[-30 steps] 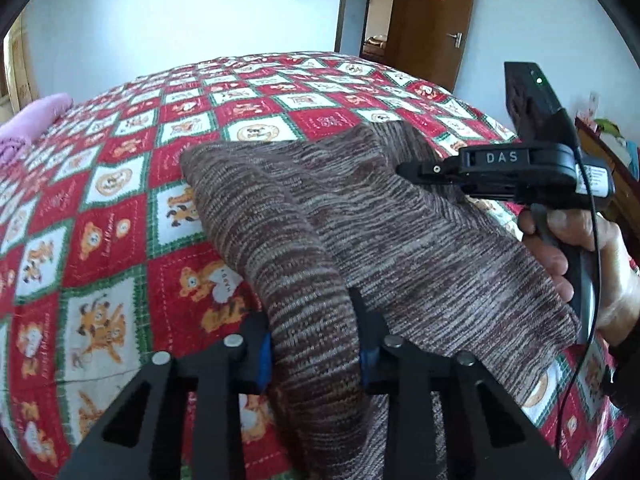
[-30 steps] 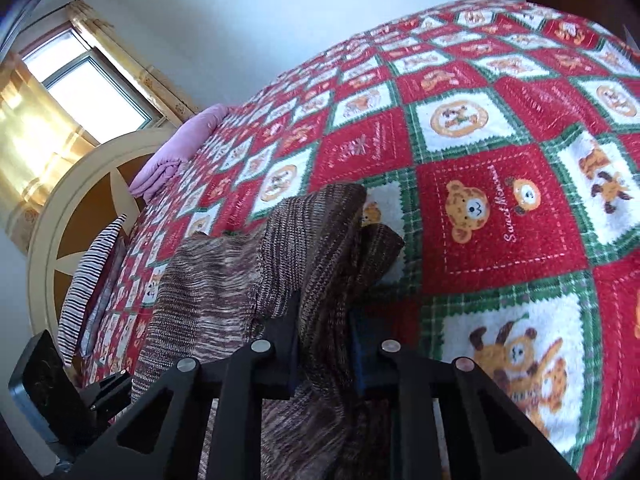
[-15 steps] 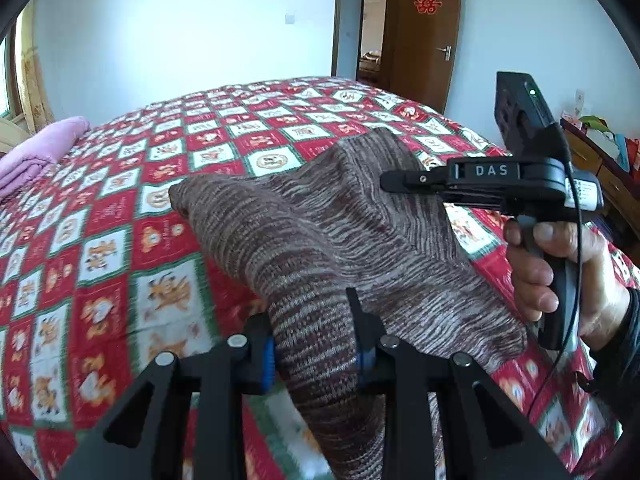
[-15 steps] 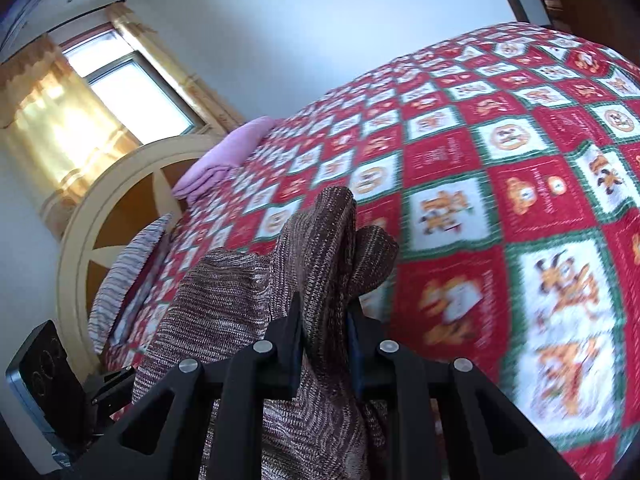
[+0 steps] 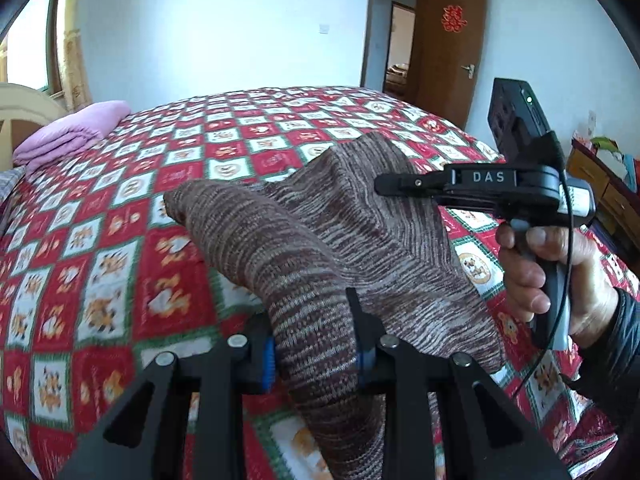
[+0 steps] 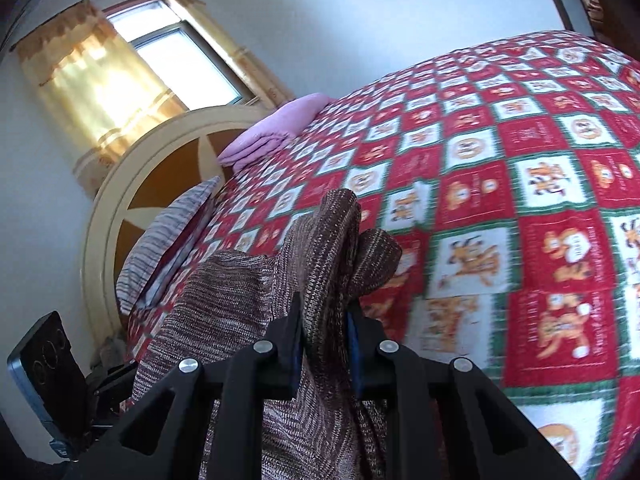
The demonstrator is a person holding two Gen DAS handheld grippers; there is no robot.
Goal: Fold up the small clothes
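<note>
Brown knit, mid-frame, looks soft, limp, stretchy. Our left gripper and right gripper each pinch a bunched edge; we'd grip edges, not middle.

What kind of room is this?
A bedroom, most likely: a big bed with a teddy-bear quilt, a round headboard by a striped pillow, and a wooden door.

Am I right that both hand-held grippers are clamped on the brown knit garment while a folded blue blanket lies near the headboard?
Not quite: the folded blanket is pink, as the right wrist view shows. Both the left hand-held gripper and right hand-held gripper are indeed clamped on the brown knit garment.
</note>
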